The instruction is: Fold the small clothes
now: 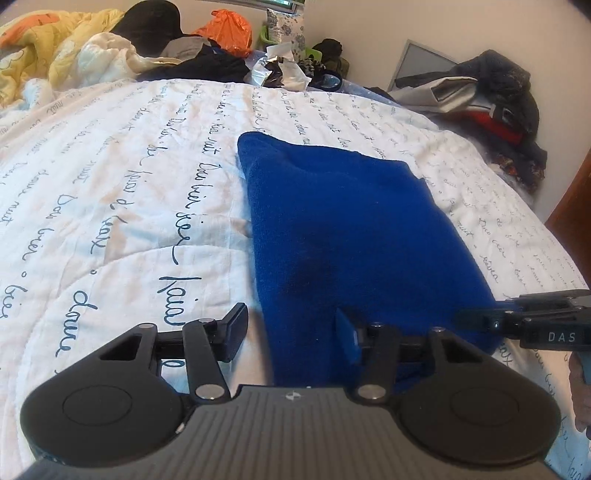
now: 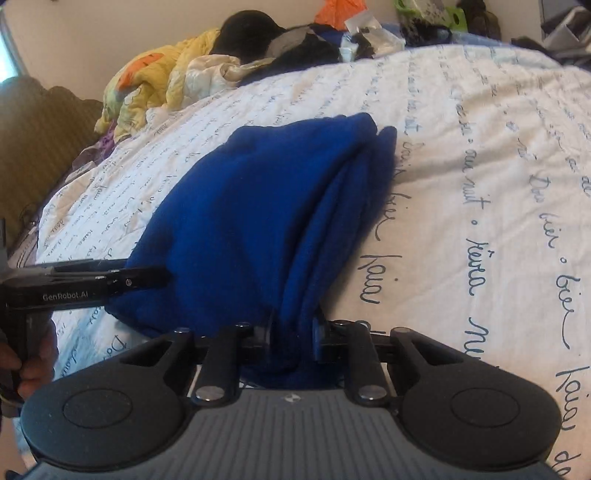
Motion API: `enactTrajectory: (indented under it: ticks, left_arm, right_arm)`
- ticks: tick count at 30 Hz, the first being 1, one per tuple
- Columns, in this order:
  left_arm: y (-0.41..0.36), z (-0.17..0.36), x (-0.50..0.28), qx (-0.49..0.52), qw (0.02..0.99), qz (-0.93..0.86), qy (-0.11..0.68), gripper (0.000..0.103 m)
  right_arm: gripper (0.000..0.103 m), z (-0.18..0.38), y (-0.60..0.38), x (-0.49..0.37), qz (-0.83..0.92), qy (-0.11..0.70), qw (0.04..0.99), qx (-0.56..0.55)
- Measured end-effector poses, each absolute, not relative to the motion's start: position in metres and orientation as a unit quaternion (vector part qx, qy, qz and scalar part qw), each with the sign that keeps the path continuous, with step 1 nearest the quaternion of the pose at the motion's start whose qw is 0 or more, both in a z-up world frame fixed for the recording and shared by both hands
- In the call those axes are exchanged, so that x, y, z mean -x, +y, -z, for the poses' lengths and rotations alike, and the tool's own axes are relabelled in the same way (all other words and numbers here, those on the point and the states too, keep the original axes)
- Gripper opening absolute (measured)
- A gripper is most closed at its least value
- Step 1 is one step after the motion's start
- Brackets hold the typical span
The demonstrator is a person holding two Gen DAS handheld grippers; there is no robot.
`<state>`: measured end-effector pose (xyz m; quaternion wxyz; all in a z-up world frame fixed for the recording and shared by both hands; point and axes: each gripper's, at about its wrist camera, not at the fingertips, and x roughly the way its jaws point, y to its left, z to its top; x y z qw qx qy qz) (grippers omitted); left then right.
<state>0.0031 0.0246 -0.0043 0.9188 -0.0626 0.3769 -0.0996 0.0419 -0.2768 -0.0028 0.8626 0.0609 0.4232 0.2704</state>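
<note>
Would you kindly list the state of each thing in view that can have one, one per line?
Blue garment: folded in layers, lying on the bed, near edge pinched.
Left gripper: open, one finger on the garment's near edge, nothing clamped.
Right gripper: shut on the garment's stacked layers.
Bedspread: spread flat, lightly wrinkled.
Yellow blanket: crumpled in a heap.
Orange bag: crumpled.

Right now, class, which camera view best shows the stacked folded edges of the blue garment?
The right wrist view: the blue garment shows its layered edges running into the right gripper, shut on them. The left wrist view shows only its flat top.
</note>
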Motion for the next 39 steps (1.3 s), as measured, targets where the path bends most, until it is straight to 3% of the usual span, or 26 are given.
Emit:
enactTrajectory:
  ticks: [2, 4, 7, 11, 17, 18, 22, 25, 31, 39]
  left_arm:
    - [0.022, 0.003, 0.002, 0.054, 0.921, 0.099, 0.372, 0.054]
    - [0.021, 0.003, 0.005, 0.047, 0.923, 0.099, 0.369, 0.054]
    - [0.023, 0.004, 0.004, 0.046, 0.924, 0.102, 0.366, 0.054]
    - [0.024, 0.004, 0.006, 0.046, 0.925, 0.104, 0.363, 0.054]
    - [0.025, 0.004, 0.008, 0.049, 0.925, 0.107, 0.360, 0.054]
    - [0.026, 0.004, 0.009, 0.047, 0.926, 0.109, 0.359, 0.055]
    - [0.032, -0.010, 0.037, 0.000, 0.941, 0.104, 0.322, 0.053]
    - [0.028, -0.014, 0.078, -0.088, 0.951, 0.134, 0.265, 0.062]
    - [0.005, 0.005, 0.079, -0.154, 0.935, 0.139, 0.286, 0.058]
    - [0.002, 0.012, 0.066, -0.155, 0.936, 0.131, 0.287, 0.056]
  right_arm:
    - [0.027, -0.001, -0.274, -0.042, -0.273, 0.425, 0.862, -0.045]
    - [0.044, -0.012, -0.277, -0.051, -0.257, 0.438, 0.860, -0.053]
    - [0.061, -0.036, -0.281, -0.067, -0.232, 0.389, 0.888, -0.071]
    - [0.061, -0.056, -0.250, -0.104, -0.258, 0.365, 0.893, -0.049]
    - [0.061, -0.031, -0.183, -0.150, -0.278, 0.413, 0.866, 0.050]
    - [0.068, -0.018, -0.182, -0.150, -0.278, 0.417, 0.863, 0.058]
    - [0.069, -0.018, -0.234, -0.141, -0.274, 0.410, 0.866, -0.079]
    - [0.070, -0.036, -0.278, -0.106, -0.286, 0.395, 0.855, -0.176]
    - [0.070, -0.030, -0.302, -0.069, -0.298, 0.429, 0.824, -0.218]
    - [0.069, -0.007, -0.299, -0.069, -0.315, 0.472, 0.781, -0.260]
